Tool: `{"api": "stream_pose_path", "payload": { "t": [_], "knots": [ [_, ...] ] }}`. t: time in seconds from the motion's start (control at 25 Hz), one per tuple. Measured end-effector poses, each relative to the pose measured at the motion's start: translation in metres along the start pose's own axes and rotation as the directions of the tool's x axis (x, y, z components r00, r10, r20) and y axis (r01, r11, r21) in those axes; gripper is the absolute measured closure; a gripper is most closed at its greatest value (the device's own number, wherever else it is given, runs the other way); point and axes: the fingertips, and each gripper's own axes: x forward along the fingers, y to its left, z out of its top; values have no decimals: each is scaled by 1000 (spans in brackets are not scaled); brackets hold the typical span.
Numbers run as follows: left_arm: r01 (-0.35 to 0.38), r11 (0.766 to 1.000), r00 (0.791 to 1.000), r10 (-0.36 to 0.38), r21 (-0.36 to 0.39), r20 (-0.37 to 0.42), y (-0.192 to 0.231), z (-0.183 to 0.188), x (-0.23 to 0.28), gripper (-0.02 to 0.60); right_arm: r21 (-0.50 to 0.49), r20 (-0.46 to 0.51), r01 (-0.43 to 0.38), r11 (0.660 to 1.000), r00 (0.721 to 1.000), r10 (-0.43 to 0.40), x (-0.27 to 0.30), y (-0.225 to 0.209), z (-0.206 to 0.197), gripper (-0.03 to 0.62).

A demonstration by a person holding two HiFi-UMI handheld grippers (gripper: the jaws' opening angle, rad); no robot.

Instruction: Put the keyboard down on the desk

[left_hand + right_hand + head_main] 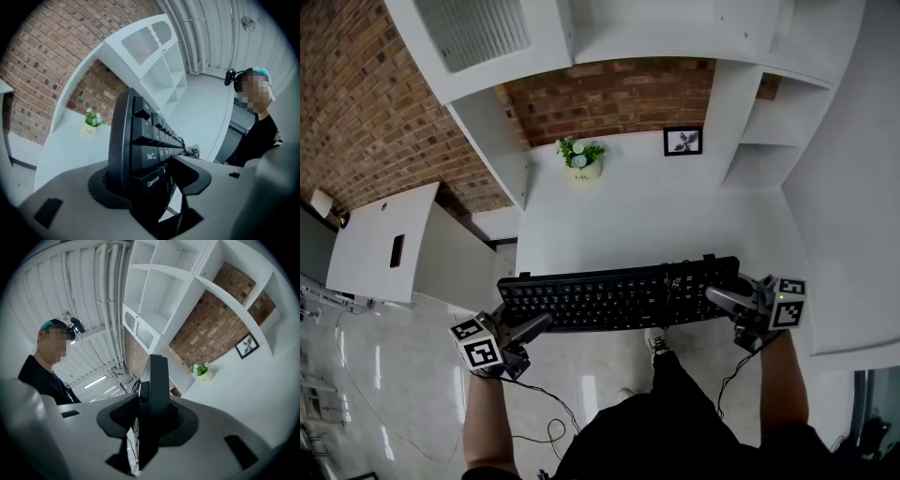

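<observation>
A black keyboard (619, 295) hangs level over the near edge of the white desk (637, 206), held at both ends. My left gripper (536, 326) is shut on its left end, and my right gripper (719, 298) is shut on its right end. In the left gripper view the keyboard (136, 140) stands on edge between the jaws, key side facing right, with the Tab and Caps Lock keys at the grip. In the right gripper view its right end (157, 394) is pinched edge-on between the jaws. A thin cable (544, 412) trails down from the keyboard.
A small potted plant (581, 157) and a framed picture (682, 141) stand at the back of the desk against the brick wall. White shelving (787, 103) rises on the right and a white cabinet (487, 112) on the left. A person stands at the desk's near edge.
</observation>
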Motion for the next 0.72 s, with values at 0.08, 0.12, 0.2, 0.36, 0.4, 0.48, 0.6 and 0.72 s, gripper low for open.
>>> {"api": "stream_pose_path", "payload": {
  "t": [0.08,0.12,0.2,0.36,0.4,0.48,0.6,0.72],
  "knots": [
    [-2,1000,1000,2,-10,-6,9,7,9,295,13,-2,2,1000,1000,-2,5,-11,8,467],
    [-4,1000,1000,4,-14,-9,14,9,13,295,17,-2,2,1000,1000,-2,7,-18,12,467],
    [-8,1000,1000,8,-17,-15,26,13,25,295,25,-3,0,1000,1000,0,10,-34,17,467],
    [-39,999,999,38,-26,-24,65,22,62,293,51,-11,-12,999,1000,12,22,-94,33,465],
    [-47,998,999,46,-32,-27,78,22,75,293,59,-14,-15,998,1000,15,25,-113,37,465],
    [-51,998,998,49,-45,-33,94,22,91,293,72,-19,-12,997,1000,14,29,-136,41,465],
    [-37,997,998,33,-73,-47,97,22,93,293,89,-27,11,996,1000,-8,29,-135,43,465],
    [-35,994,998,29,-105,-64,101,22,96,291,119,-39,40,992,999,-36,29,-137,42,465]
  ]
}}
